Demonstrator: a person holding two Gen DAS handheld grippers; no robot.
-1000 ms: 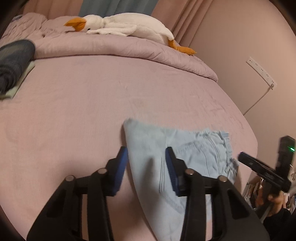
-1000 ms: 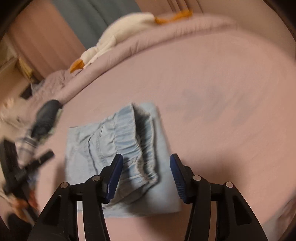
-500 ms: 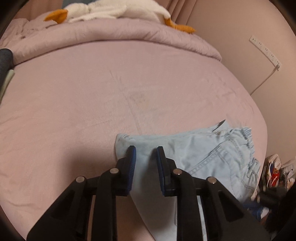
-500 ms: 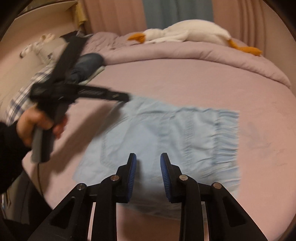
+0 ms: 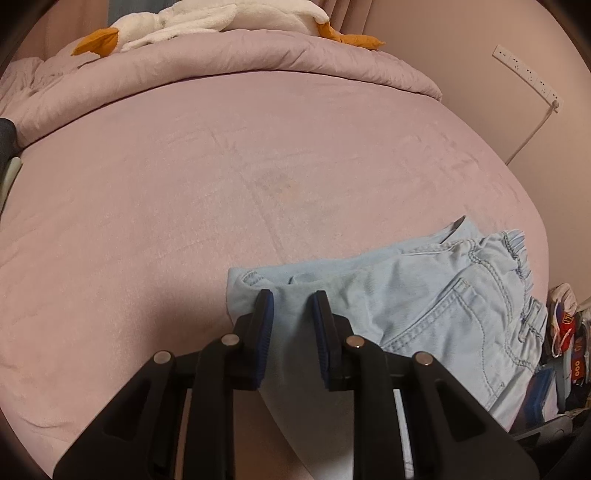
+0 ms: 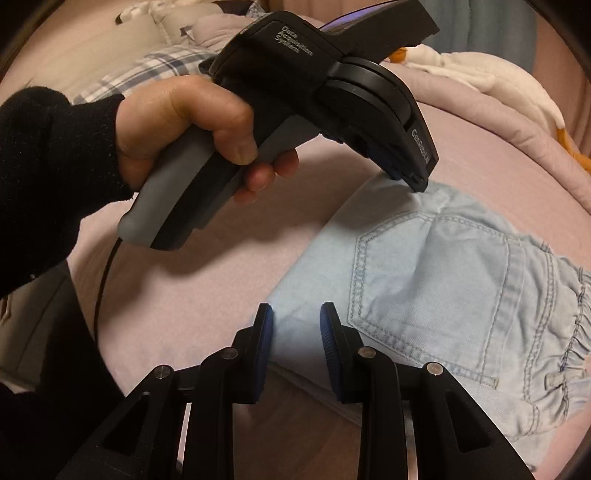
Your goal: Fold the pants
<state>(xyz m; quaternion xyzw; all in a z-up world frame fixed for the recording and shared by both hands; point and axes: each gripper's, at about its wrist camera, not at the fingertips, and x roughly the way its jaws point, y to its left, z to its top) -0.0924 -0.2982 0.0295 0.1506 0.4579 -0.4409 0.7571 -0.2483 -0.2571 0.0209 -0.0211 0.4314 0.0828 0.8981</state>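
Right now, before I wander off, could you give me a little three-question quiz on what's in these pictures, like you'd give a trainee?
1. True or false: the pants are dark green.
2. What lies on the rolled quilt at the far end of the bed? A) a white plush goose B) a laptop C) a stack of books
3. Which sewn detail of the pants faces up just beyond the right gripper?
Key: 1 false, they are light blue. 2 A. 3 a stitched pocket.
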